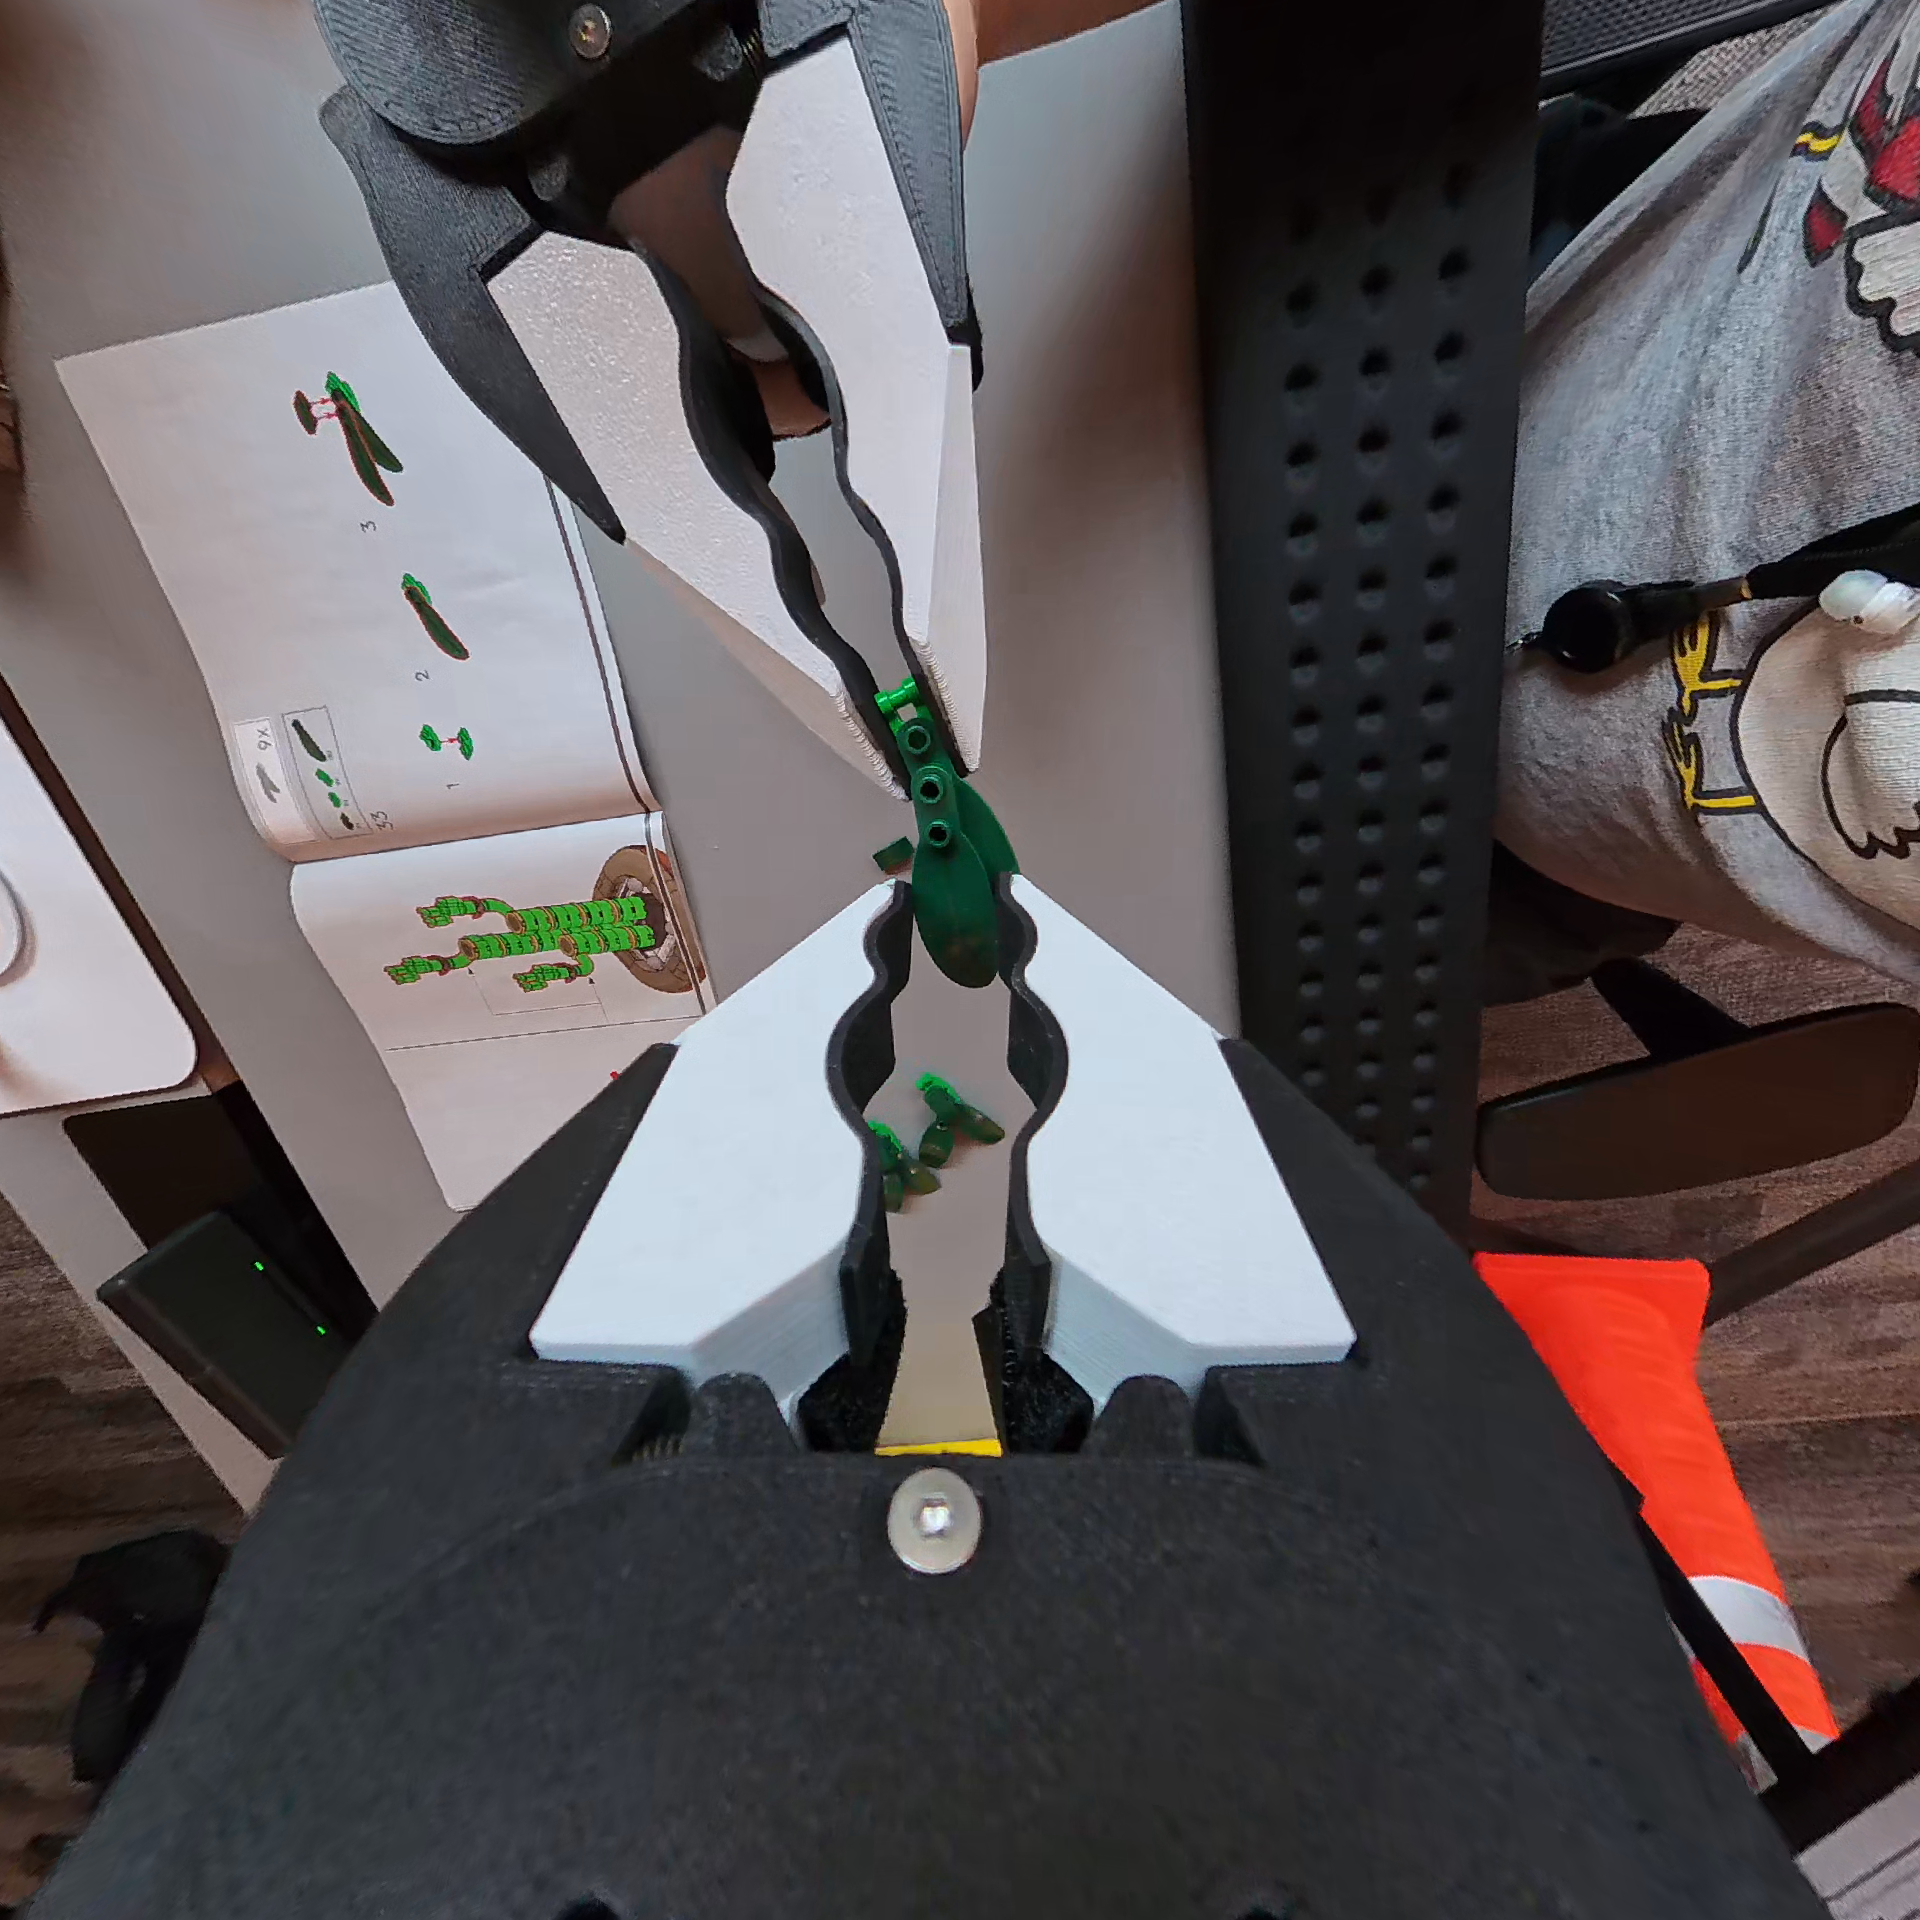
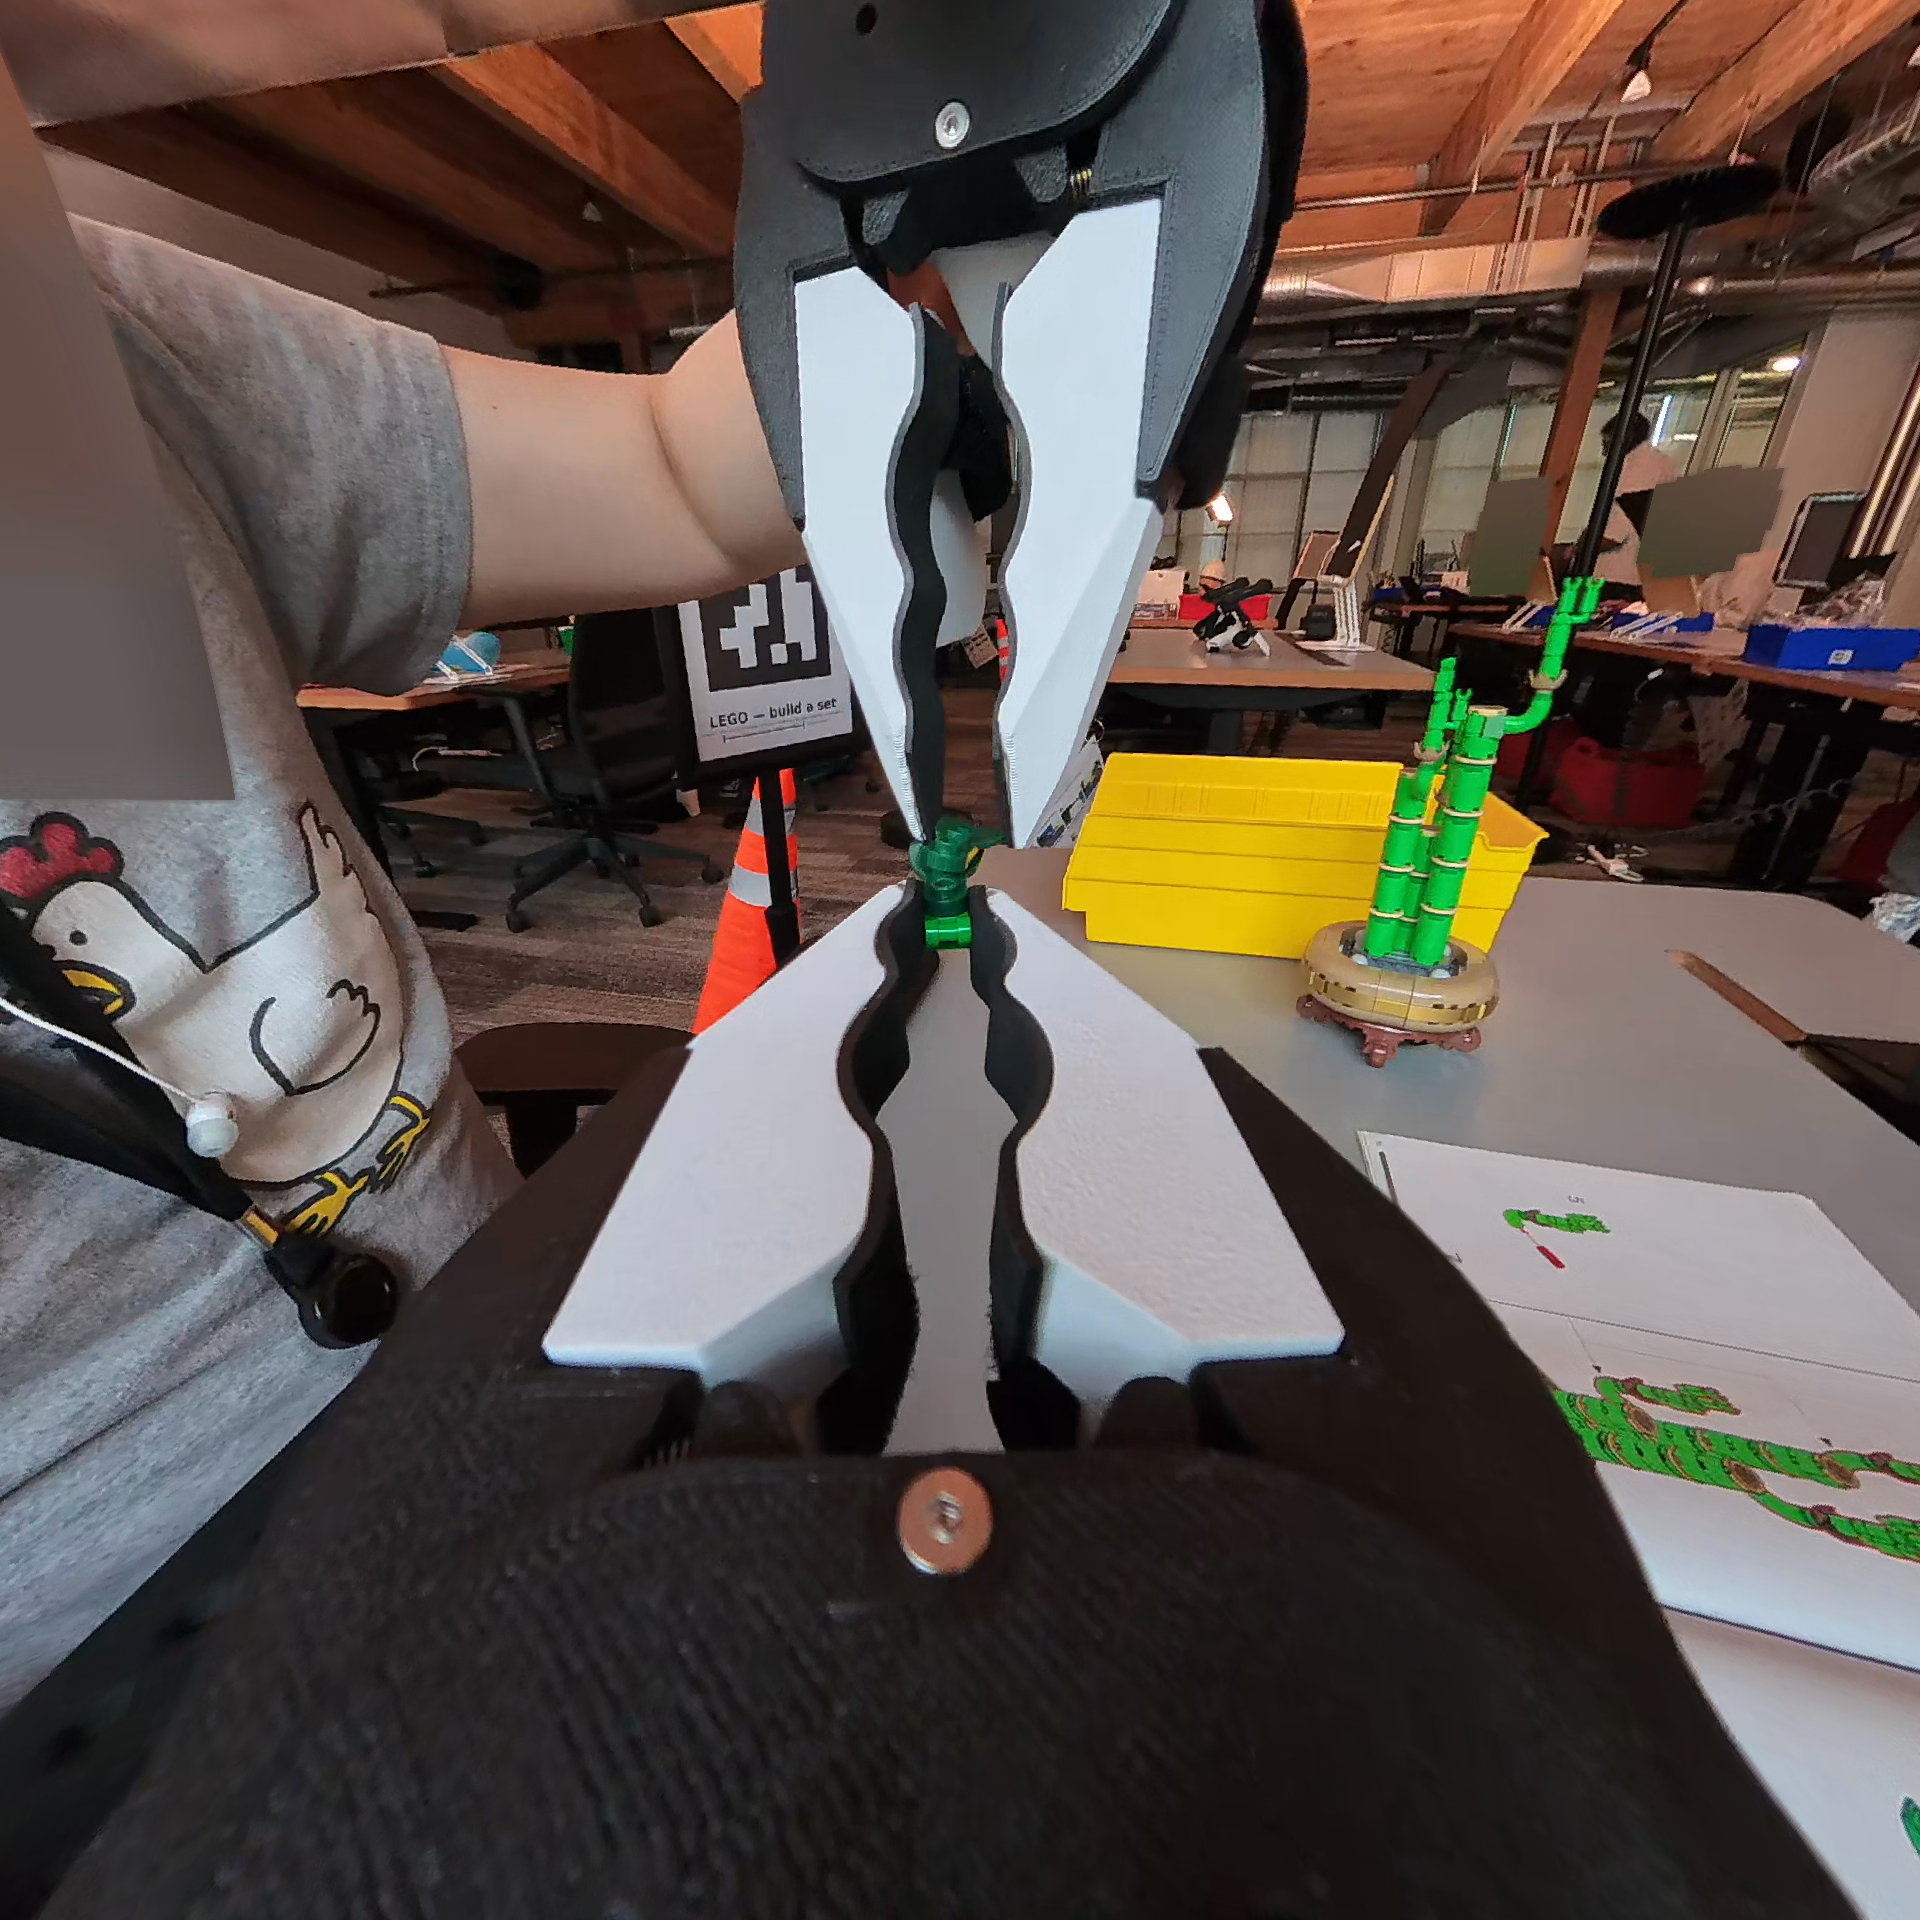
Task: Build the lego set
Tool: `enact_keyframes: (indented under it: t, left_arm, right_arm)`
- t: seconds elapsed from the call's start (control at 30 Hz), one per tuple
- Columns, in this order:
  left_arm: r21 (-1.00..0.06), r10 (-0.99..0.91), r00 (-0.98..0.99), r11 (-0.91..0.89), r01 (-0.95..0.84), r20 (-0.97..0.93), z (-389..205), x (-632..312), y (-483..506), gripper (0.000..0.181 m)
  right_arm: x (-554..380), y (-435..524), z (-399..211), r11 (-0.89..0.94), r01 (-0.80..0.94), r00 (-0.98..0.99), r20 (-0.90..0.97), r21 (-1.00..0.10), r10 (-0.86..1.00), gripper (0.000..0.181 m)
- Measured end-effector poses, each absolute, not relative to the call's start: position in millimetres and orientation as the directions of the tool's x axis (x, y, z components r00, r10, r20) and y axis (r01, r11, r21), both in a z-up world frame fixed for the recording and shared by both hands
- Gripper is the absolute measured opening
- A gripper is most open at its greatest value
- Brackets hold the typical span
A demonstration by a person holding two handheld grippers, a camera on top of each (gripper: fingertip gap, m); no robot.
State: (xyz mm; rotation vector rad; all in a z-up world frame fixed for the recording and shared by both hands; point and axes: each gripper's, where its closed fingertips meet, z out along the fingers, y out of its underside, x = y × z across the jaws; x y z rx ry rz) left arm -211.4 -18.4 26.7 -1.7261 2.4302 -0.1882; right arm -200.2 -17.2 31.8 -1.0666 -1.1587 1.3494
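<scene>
Evidently both grippers met in mid-air above the bench edge: the left gripper (image 1: 951,914) pinched the dark leaf (image 1: 954,925) by its blade, while the right gripper (image 2: 948,920) clamped the bright green clip end (image 2: 945,920), probably so the two could be pressed together. One bamboo model (image 2: 1423,873) stood before two stacked yellow bins (image 2: 1226,852). One open manual (image 1: 416,675) lay at the bench's side, a few loose leaves (image 1: 930,1138) beside it.

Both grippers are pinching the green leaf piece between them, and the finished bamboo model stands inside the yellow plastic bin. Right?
Not quite. The green bamboo model on its tan round base stands on the grey table in front of the yellow plastic bin, not inside it; the right wrist view shows this. Both grippers do pinch the green leaf piece.
</scene>
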Motion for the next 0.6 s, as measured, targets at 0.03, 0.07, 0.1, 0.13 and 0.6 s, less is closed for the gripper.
enact_keyframes:
  t: [0.03, 0.07, 0.1, 0.13, 0.6]
  left_arm:
    - [-0.184, -0.944, -0.327, 0.331, -0.926, -0.053, 26.9, -211.4, -18.6, 0.014]
    - [-0.177, -0.943, -0.329, 0.333, -0.926, -0.053, 27.1, -211.3, -18.9, 0.014]
    - [-0.170, -0.942, -0.332, 0.336, -0.927, -0.051, 27.0, -211.4, -19.5, 0.014]
    - [-0.161, -0.941, -0.335, 0.339, -0.927, -0.051, 27.0, -211.6, -19.9, 0.014]
    - [-0.132, -0.932, -0.360, 0.361, -0.923, -0.033, 31.2, -204.8, -27.2, 0.014]
  right_arm:
    - [-200.3, -17.4, 31.9, -0.015, -0.144, -0.088, -0.002, -0.989, 0.996, 0.006]
    - [-200.4, -17.7, 32.0, -0.012, -0.145, -0.088, 0.001, -0.989, 0.996, 0.006]
    - [-200.5, -18.3, 32.2, -0.010, -0.145, -0.090, 0.003, -0.989, 0.996, 0.006]
    - [-200.6, -18.6, 32.0, -0.008, -0.144, -0.090, 0.005, -0.990, 0.996, 0.006]
    - [-198.4, -21.3, 35.3, 0.000, -0.160, -0.102, 0.016, -0.987, 0.995, 0.006]
